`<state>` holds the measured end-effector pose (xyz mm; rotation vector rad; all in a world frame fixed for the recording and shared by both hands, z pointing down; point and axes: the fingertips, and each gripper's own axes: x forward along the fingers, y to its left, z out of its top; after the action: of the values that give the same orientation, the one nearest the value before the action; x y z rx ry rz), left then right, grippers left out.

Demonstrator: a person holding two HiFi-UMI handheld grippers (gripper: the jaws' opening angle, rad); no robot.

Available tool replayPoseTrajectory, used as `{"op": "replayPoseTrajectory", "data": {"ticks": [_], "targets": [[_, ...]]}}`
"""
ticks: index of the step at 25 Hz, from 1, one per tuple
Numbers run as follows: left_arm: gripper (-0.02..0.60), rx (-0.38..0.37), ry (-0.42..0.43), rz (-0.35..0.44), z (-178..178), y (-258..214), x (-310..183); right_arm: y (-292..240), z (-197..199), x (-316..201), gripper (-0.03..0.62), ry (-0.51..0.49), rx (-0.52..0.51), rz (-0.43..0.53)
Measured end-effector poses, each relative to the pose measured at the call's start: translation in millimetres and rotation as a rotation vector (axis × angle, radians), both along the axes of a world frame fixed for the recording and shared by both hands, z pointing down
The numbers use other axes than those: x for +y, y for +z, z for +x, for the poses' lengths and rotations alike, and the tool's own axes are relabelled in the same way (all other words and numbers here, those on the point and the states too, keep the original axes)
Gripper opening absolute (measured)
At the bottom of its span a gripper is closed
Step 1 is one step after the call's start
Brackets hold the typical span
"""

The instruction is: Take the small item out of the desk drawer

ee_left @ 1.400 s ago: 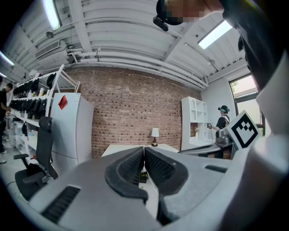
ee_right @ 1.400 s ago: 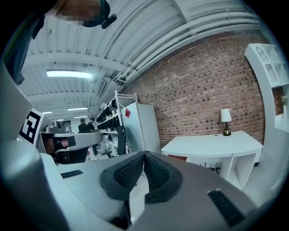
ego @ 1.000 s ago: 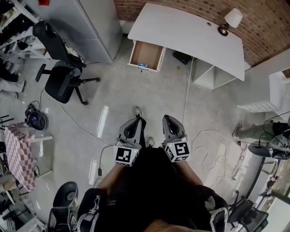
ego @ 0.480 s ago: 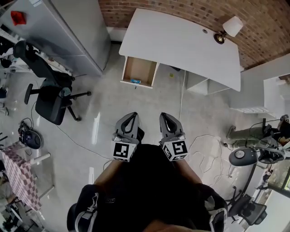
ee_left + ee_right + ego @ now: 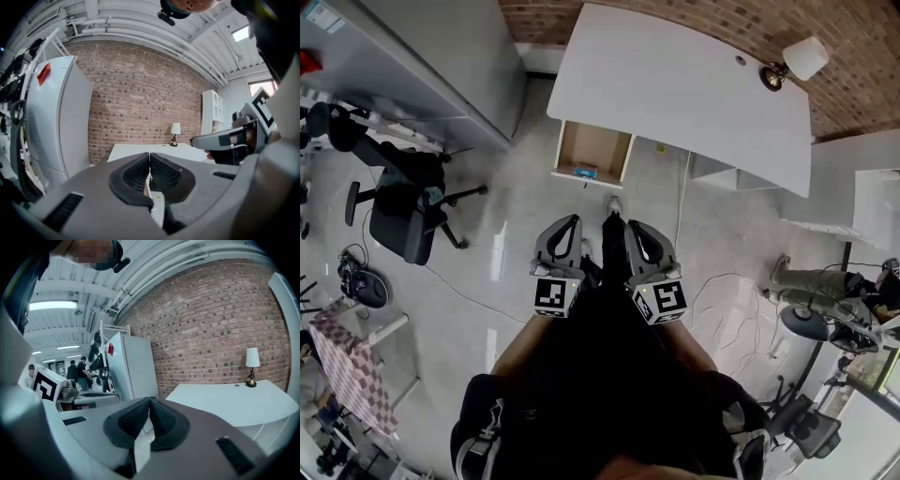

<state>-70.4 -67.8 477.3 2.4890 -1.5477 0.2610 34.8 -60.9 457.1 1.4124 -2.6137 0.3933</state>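
Note:
A white desk [image 5: 675, 84] stands against the brick wall, and its wooden drawer [image 5: 592, 152] is pulled open at the left. A small blue item [image 5: 587, 172] lies at the drawer's front edge. My left gripper [image 5: 563, 223] and right gripper [image 5: 637, 228] are held side by side in front of my body, well short of the drawer, both shut and empty. In the left gripper view the jaws [image 5: 149, 159] meet with nothing between them, the desk [image 5: 140, 151] beyond. The right gripper view shows its jaws [image 5: 149, 404] closed too, with the desk [image 5: 234, 401] to the right.
A grey cabinet [image 5: 441, 66] stands left of the desk, a black office chair [image 5: 403, 206] beside it. A lamp [image 5: 797, 61] sits on the desk's right end. Cables [image 5: 722, 309] trail over the floor at the right. A white shelf unit [image 5: 862, 202] stands at far right.
The view has moved closer to the desk, and a foot has stepped forward between the grippers. Both grippers stay shut and side by side.

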Motion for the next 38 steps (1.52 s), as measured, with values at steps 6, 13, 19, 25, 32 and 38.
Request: {"op": "replayPoseTrajectory", "data": {"ticks": [6,13,19,25,32,38], "targets": [[0.009,-0.058,-0.02,-0.047,-3,43,-65,24,-13,-66,0.028,-0.051,-0.005,-0.036],[0.026,-0.101,-0.041,-0.194,-8,127,-129,52,-19,-142,0.028,-0.089,0.0,-0.1],[0.199,-0.127,-0.04,-0.376,-37,219,-151,68,-46,-177,0.028,-0.099,0.005,-0.163],[0.304,-0.155,-0.025,-0.64,-13,334,-169,104,-20,-215,0.028,-0.111,-0.006,-0.236],[0.345,-0.177,-0.063,-0.874,-3,446,-170,139,-6,-234,0.028,-0.115,-0.009,-0.303],[0.365,-0.23,-0.056,-0.978,0,510,-170,166,4,-243,0.028,-0.102,-0.008,-0.352]]}}
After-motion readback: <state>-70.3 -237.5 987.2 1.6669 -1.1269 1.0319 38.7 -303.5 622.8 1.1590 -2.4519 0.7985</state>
